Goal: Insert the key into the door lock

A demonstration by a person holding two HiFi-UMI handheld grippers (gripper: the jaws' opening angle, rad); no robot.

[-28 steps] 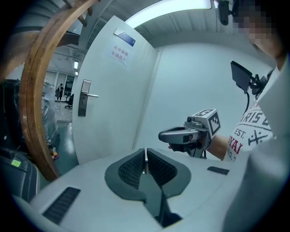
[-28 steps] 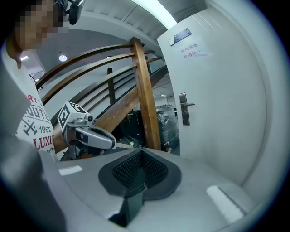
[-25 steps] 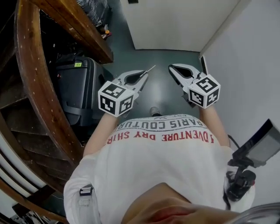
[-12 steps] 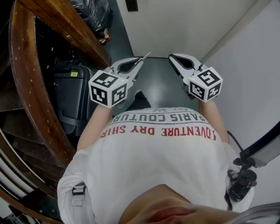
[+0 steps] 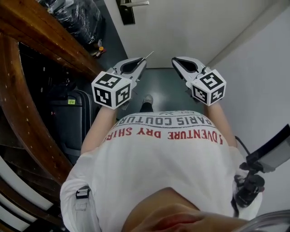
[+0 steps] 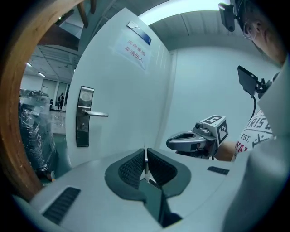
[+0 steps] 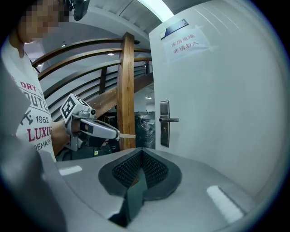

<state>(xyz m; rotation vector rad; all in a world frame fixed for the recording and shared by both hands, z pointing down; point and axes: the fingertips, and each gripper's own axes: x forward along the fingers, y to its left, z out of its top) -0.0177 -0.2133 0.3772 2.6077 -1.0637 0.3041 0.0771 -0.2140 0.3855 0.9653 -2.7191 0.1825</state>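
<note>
**A:** Where is the thin silver metal key (image 6: 145, 159)?

**B:** It is clamped between the ribbed black pads (image 6: 130, 171) of the grey left gripper (image 5: 141, 61). Its narrow blade pokes out beyond the tips, aimed at the white door (image 5: 190, 27).

**A:** And relative to the lock?

**B:** The dark rectangular metal lock plate (image 5: 127, 12), with its silver lever handle (image 6: 96, 114), sits near the door's left edge. In the head view it lies above and left of the key tip. Key and plate are well apart, nothing touching.

**A:** What about the other tool?

**B:** The grey right gripper (image 5: 175, 61) has its 2 jaws pressed together with nothing between them. It is held just beside the left one, at about the same height, also facing the door.

**A:** Anything around them?

**B:** A curved brown wooden banister (image 5: 50, 38) runs along the left, with a black suitcase (image 5: 68, 122) below it. Dark green floor (image 5: 165, 90) lies in front of the door, and a white paper notice (image 7: 186, 44) is stuck high on the door.
</note>
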